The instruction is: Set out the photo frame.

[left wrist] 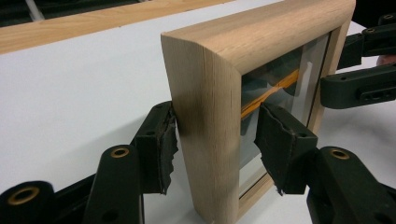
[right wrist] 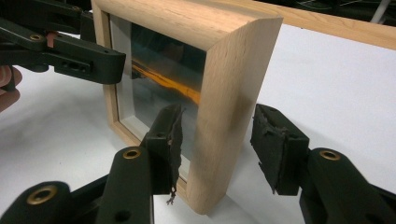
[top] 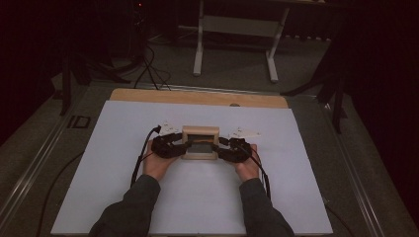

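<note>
Wooden frame [top: 200, 142] upright on white board [top: 123, 148], claws flanking both sides

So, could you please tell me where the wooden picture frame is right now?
In the high view the picture frame stands upright near the middle of the white board, between the left gripper and the right gripper, whose jaws straddle its two side edges.

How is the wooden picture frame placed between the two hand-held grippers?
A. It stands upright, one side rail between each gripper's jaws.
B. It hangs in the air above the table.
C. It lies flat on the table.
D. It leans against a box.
A: the wooden picture frame stands on edge on the white table, with a side rail between the jaws of the left hand-held gripper and another between those of the right hand-held gripper.
</note>
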The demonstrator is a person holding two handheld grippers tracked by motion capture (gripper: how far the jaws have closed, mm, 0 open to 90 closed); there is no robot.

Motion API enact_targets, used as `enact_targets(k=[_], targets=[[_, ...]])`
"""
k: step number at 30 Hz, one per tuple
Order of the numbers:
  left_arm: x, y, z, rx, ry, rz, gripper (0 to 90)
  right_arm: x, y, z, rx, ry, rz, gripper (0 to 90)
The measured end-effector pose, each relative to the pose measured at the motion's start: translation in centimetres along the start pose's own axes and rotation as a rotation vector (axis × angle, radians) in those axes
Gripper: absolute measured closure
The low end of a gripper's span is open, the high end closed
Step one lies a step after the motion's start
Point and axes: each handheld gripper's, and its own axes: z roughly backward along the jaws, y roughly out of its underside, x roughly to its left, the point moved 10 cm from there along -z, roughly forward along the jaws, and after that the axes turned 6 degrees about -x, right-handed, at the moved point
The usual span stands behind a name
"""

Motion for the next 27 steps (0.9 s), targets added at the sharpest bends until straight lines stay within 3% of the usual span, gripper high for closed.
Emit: enact_targets(k=[18,27], targets=[[0.8,0.1,1.2,-0.004,-0.018,0.043,42.7,0.1,0.0,0.9,0.023,-0.002,0.011,45.7],[1.2,-0.1,3.0,-0.01,-0.033,0.027,42.7,0.0,0.0,2.2,0.032,-0.005,0.007,43.8]])
